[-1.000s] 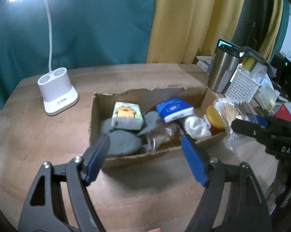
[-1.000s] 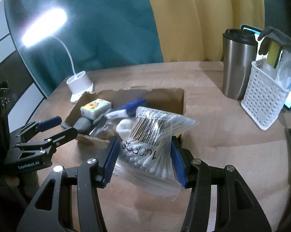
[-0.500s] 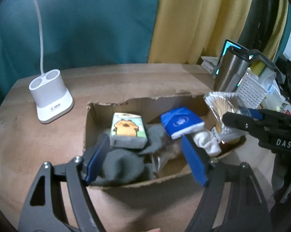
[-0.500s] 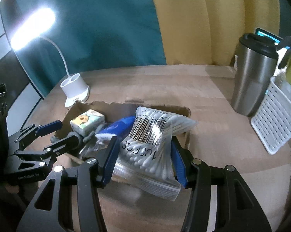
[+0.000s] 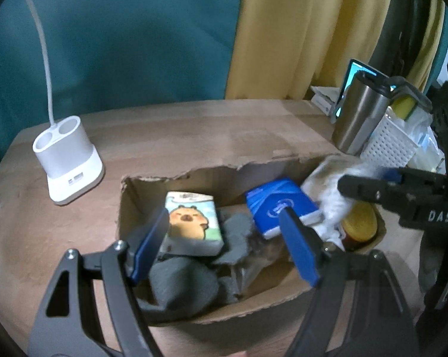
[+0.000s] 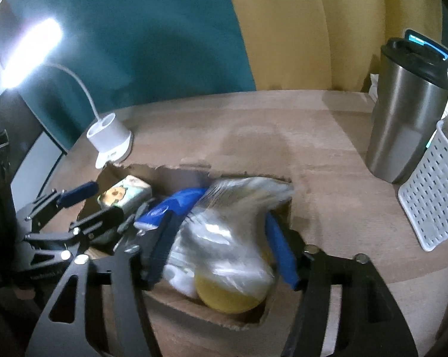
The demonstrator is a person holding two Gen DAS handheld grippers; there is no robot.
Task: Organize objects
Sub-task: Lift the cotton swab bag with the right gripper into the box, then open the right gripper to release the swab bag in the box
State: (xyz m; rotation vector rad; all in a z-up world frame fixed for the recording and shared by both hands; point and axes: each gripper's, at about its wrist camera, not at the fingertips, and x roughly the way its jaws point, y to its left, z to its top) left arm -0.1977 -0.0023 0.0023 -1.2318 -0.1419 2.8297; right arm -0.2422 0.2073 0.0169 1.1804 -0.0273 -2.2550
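Note:
My right gripper [image 6: 224, 241] is shut on a clear bag of cotton swabs [image 6: 226, 226] and holds it over the right end of the cardboard box [image 6: 194, 306]. The blurred bag also shows in the left wrist view [image 5: 328, 178]. My left gripper [image 5: 224, 244] is open and empty, above the box's [image 5: 253, 306] near side. In the box lie a cartoon tissue pack [image 5: 191, 223], a blue pack [image 5: 280, 205], grey cloths [image 5: 182, 285], a white sock [image 6: 179, 276] and a yellow-lidded jar [image 6: 224, 294].
A white lamp base [image 5: 66, 163] stands left of the box. A steel tumbler [image 6: 405, 125] and a white perforated basket [image 6: 432, 196] stand at the right. The wooden table [image 6: 283, 136] runs back to blue and yellow curtains.
My right gripper has carried the swab bag forward and down over the box's right end. My left gripper has moved closer over the box, still open.

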